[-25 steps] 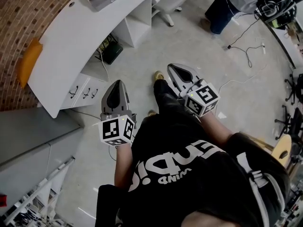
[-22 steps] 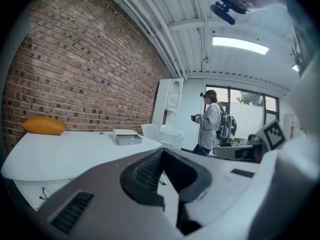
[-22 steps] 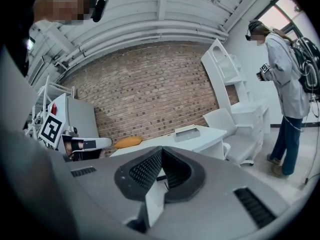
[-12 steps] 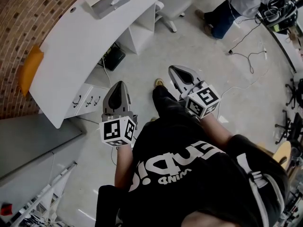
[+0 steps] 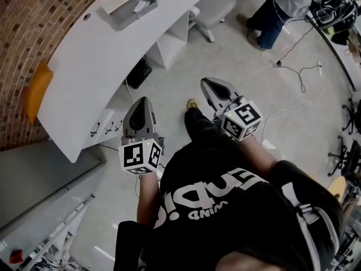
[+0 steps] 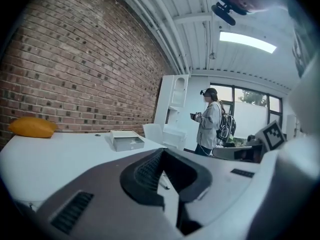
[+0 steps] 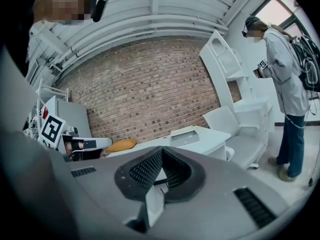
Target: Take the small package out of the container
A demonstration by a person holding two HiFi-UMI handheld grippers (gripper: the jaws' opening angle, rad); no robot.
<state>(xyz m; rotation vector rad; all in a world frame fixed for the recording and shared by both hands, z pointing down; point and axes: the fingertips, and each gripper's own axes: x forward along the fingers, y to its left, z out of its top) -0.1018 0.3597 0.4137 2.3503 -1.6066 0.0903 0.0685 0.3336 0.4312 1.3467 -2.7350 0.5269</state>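
A shallow grey container [image 5: 128, 5] lies at the far end of the white desk [image 5: 96, 55], with a small white package [image 5: 141, 5] inside it. It also shows in the left gripper view as the container [image 6: 125, 140] and in the right gripper view as the container [image 7: 186, 135]. My left gripper [image 5: 140, 101] is held over the floor short of the desk, shut and empty. My right gripper [image 5: 204, 82] hangs beside it, also shut with nothing in it. In their own views the left gripper [image 6: 162, 150] and right gripper [image 7: 161, 150] show jaws meeting at the tips.
An orange cushion [image 5: 35, 89] lies on the desk's near end. A white chair [image 5: 214, 4] stands beyond the desk. Another person [image 5: 287, 4] stands at the far right, with cables [image 5: 299, 55] on the floor. A black box [image 5: 138, 73] sits under the desk.
The desk and container have slid lower and nearer in the head view as the person walks toward them. Both grippers keep their pose and stay shut.
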